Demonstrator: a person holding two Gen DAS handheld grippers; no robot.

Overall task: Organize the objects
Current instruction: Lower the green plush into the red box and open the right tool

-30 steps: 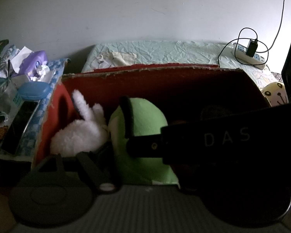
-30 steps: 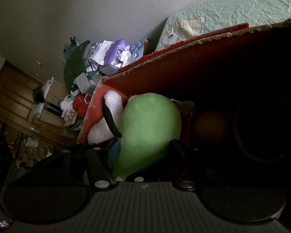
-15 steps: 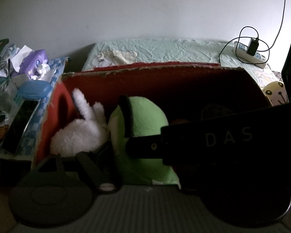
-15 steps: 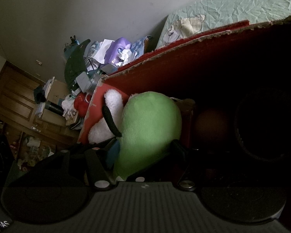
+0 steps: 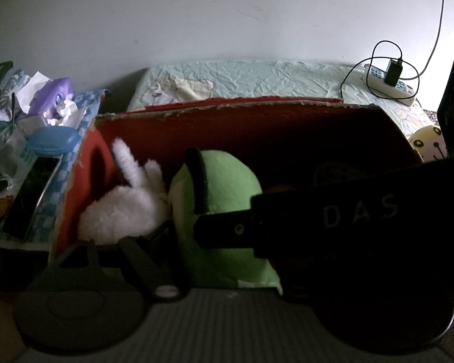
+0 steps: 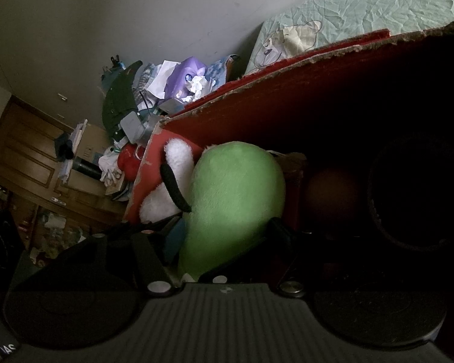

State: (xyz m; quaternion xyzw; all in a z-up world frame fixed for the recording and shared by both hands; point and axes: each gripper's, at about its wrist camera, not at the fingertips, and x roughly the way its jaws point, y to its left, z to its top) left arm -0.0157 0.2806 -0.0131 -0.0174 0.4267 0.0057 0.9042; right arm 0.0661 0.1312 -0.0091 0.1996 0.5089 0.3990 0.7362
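Observation:
A red cardboard box (image 5: 257, 124) holds a white fluffy plush (image 5: 121, 208) at its left end and a green plush (image 5: 224, 187) beside it. In the right wrist view the green plush (image 6: 236, 199) fills the gap of my right gripper (image 6: 205, 233), whose fingers press on both its sides. That gripper's black body marked DAS (image 5: 360, 211) crosses the left wrist view from the right. My left gripper (image 5: 224, 260) hovers at the box's near edge. Its left finger (image 5: 142, 260) stands far out to the side, and its right finger is hidden behind the other gripper.
The box's right half is dark, with a brownish ball (image 6: 333, 196) and a big round dark thing (image 6: 420, 199). Left of the box lies clutter: a purple tissue pack (image 5: 51, 96), a blue case (image 5: 51, 140). A bed (image 5: 242, 78) with a power strip (image 5: 390, 81) lies behind.

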